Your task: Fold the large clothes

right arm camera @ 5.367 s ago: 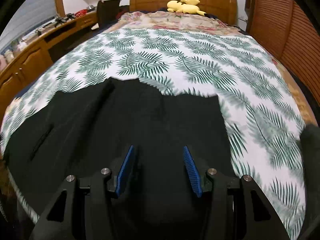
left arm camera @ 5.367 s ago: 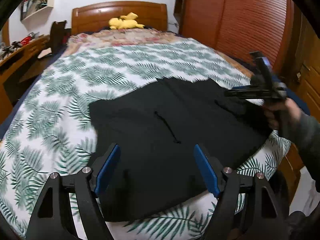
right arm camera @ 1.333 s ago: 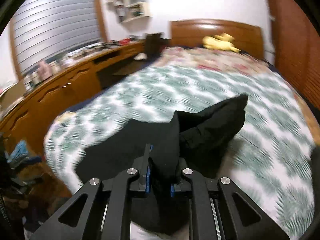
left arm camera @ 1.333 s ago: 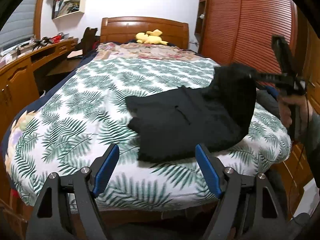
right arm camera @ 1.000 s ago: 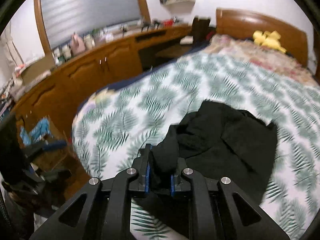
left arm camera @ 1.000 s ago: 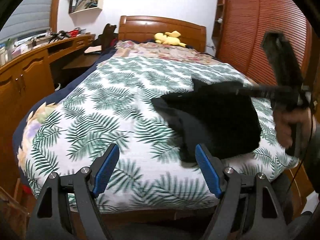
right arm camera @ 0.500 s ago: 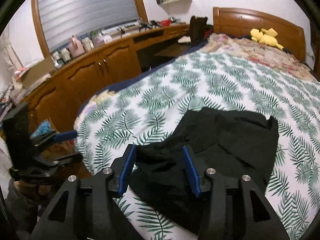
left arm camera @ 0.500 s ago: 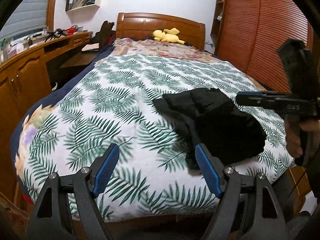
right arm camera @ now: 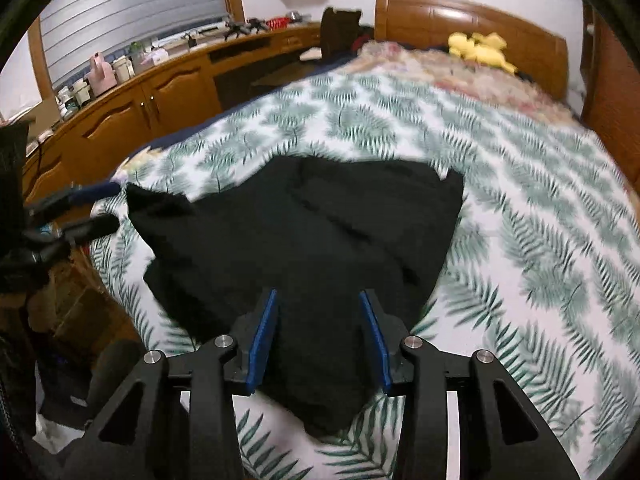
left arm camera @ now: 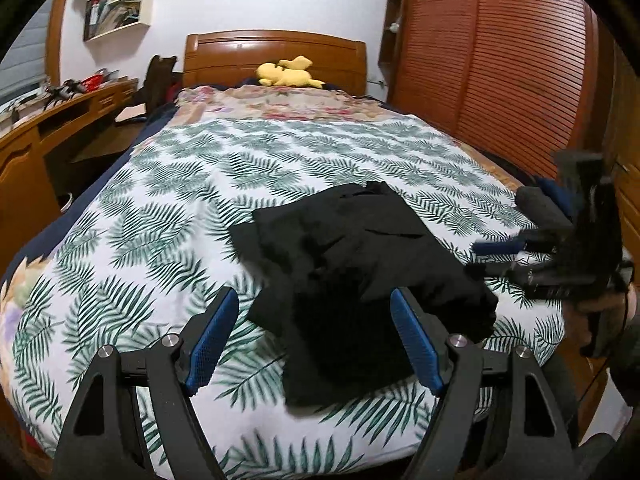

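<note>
1. Left gripper (left arm camera: 314,334): spread wide, blue pads apart, nothing between them; hovering above the foot of the bed (left arm camera: 168,200).
2. Right gripper (right arm camera: 319,334): also parted, empty, poised over the near edge of the black garment (right arm camera: 304,236); seen from the left wrist view at the far right, blurred.
3. Black garment: lying in a loosely folded, rumpled heap on the leaf-print bedspread (right arm camera: 540,240), near the bed's foot, toward its right side.
4. Yellow plush toy (left arm camera: 289,76): resting by the wooden headboard (left arm camera: 276,54).
5. Wooden cabinets (right arm camera: 132,120): along the bed's left side.
</note>
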Demonstrator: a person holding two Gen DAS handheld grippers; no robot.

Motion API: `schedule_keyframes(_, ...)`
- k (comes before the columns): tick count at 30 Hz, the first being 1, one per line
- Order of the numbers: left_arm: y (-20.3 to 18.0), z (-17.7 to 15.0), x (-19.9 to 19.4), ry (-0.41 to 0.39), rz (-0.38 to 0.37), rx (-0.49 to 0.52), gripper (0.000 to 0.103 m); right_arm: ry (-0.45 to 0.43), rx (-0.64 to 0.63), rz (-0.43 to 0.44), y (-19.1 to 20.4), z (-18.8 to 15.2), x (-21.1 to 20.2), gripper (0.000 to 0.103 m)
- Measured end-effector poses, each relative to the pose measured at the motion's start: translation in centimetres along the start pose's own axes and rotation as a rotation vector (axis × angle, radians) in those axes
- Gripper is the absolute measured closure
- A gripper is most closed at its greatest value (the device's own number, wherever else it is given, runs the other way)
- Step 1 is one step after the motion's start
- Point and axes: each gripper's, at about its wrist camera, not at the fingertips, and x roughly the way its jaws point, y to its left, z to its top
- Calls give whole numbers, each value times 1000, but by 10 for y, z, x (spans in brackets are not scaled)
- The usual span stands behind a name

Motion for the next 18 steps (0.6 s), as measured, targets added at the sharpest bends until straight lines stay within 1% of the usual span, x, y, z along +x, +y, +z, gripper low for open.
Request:
schedule_keyframes(3,-8,3,10,21,-16,18,24,48,23,31,2,-10,14,60)
schedule_keyframes(4,-10,3,13,33,-17,19,24,49,29,32,3,-13,17,60)
schedule_keyframes(6,-14,1,18,50,-14,21,33,30,29,31,2,-19,16,60)
schedule_keyframes(10,-20,-4,33,111,5,34,41,5,57,68,-8,-25,14,60)
schedule_keyframes(13,-23,-11,39,138,17,38,51,-4,57,91,-12,-28,12,60)
schedule_keyframes(14,-26,-12,41,146,27,45,56,-5,57,97,-13,-28,11,60)
schedule_keyframes(16,-29,-15,43,154,48,56,70,-6,58,107,-16,-33,9,59)
schedule_keyframes(17,-30,-15,44,154,52,52,84,-6,59,113,-18,-33,9,60)
schedule_keyframes(18,-30,-14,43,147,53,45,92,-5,59,119,-21,-35,9,60)
